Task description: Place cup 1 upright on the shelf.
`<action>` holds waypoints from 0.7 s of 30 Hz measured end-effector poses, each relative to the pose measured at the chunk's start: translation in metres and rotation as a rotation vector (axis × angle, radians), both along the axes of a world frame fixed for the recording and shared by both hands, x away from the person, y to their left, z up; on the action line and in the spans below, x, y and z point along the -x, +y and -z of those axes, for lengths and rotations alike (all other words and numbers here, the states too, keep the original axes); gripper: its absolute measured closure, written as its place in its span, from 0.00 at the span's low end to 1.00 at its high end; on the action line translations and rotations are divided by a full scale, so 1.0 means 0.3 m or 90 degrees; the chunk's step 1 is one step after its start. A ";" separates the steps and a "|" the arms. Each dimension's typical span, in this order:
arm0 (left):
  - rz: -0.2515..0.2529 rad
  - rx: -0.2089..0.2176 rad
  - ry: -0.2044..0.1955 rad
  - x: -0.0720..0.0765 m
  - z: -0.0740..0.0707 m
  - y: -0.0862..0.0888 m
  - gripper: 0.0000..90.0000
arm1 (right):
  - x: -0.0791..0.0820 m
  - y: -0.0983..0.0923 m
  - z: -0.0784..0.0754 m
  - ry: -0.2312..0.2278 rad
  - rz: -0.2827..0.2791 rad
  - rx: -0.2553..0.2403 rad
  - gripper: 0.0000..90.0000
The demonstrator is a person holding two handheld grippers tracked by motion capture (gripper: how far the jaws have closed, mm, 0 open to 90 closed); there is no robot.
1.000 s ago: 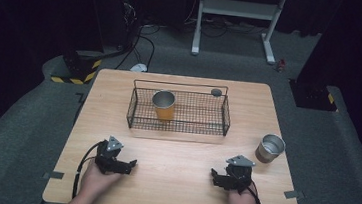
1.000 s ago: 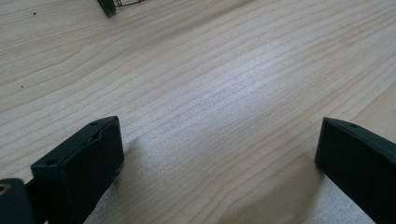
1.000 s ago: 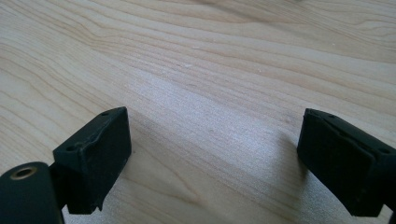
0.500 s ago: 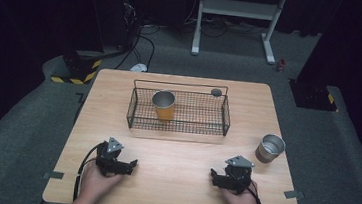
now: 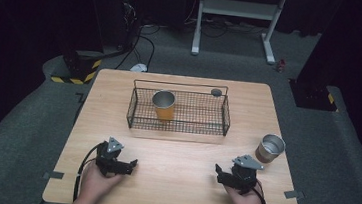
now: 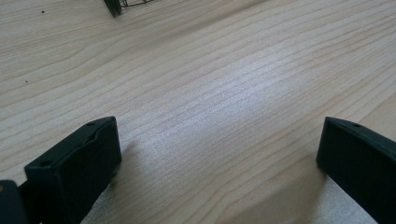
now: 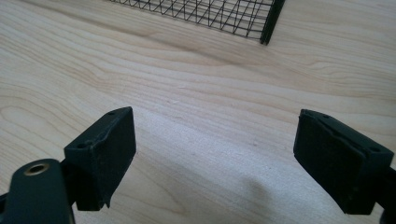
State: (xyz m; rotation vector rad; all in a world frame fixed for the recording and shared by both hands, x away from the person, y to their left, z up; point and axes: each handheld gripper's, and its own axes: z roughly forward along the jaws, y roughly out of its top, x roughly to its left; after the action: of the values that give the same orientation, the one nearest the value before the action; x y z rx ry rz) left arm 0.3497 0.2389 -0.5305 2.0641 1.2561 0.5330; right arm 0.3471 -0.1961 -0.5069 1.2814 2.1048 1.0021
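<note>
Left black two-jaw gripper low on the pale wooden table, jaws wide, empty. Orange metal-rimmed cup upright in the black wire basket. Right black gripper equally wide, empty. Silver cup far right, probably brown-sided.

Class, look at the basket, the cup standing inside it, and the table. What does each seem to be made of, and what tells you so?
Basket: thin black wire, probably coated metal, shown by its open grid.
Cup: seemingly metal, with a silvery rim and an orange wall.
Table: pale wood or wood-look laminate; matte grain lines run across it.
</note>
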 end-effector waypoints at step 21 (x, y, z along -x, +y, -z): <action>-0.005 0.002 0.001 -0.002 0.000 -0.002 0.00 | 0.016 -0.110 -0.017 -0.031 0.077 -0.004 0.15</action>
State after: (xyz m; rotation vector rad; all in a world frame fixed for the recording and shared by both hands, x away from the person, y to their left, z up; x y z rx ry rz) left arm 0.3503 0.2383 -0.5306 2.0584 1.2658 0.5323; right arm 0.3424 -0.2291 -0.5017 1.3559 1.9643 0.9786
